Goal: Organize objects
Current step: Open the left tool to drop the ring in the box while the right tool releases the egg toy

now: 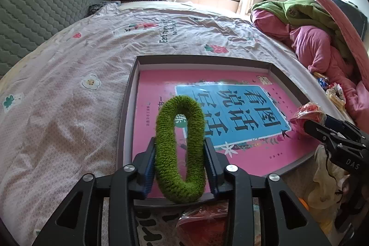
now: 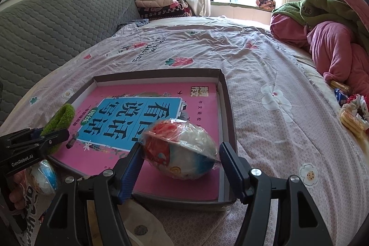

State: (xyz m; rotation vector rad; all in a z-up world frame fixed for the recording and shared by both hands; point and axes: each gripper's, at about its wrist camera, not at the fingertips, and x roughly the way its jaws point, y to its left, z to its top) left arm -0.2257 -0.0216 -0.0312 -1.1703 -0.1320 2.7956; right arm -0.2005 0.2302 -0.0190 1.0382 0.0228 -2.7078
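A shallow grey box [image 1: 129, 93] lies on the bed with a pink book [image 1: 156, 84] flat inside it. My left gripper [image 1: 181, 153] is shut on a fuzzy green ring [image 1: 180, 149] and holds it upright over the box's near left part. It shows at the left of the right wrist view too [image 2: 60, 119]. My right gripper [image 2: 181, 153] is shut on a plastic-wrapped red, white and blue ball-shaped packet [image 2: 182, 149], held over the book [image 2: 161, 93] at the near right of the box [image 2: 227, 93]. The packet peeks in at the right of the left wrist view [image 1: 306, 114].
The bed has a pale pink printed sheet [image 1: 69, 96]. A heap of pink and green clothes [image 2: 327, 38] lies at the far right. Snack packets [image 2: 352, 117] lie at the right bed edge. Another wrapped packet [image 2: 45, 176] and a bag lie near the front left.
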